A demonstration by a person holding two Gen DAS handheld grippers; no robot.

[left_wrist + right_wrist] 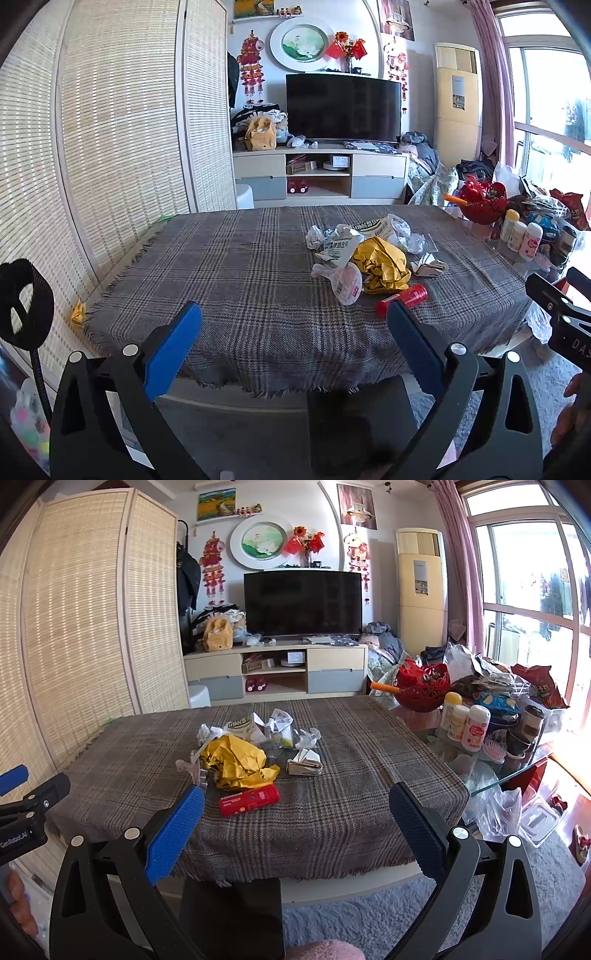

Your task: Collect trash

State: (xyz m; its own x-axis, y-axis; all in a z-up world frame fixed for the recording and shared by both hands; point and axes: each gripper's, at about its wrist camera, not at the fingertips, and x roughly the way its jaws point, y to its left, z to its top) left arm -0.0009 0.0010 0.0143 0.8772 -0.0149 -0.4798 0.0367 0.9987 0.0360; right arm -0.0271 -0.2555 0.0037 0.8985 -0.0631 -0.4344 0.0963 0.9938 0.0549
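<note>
A heap of trash lies on the plaid tablecloth (229,280) (354,775): a crumpled yellow bag (382,264) (236,762), a red packet (406,297) (249,799), a clear plastic wrapper (341,282), white printed wrappers (365,229) (245,725) and a folded paper scrap (428,266) (304,764). My left gripper (293,314) hangs open above the table's near edge, left of the heap, with nothing in it. My right gripper (295,799) is open too, its left pad just short of the red packet, nothing held.
A glass side table (517,771) on the right holds a red basket (421,686), bottles (467,722) and snack bags. A woven screen (110,140) stands to the left. A black bin (231,919) sits below the near edge. A TV stand (321,173) is behind.
</note>
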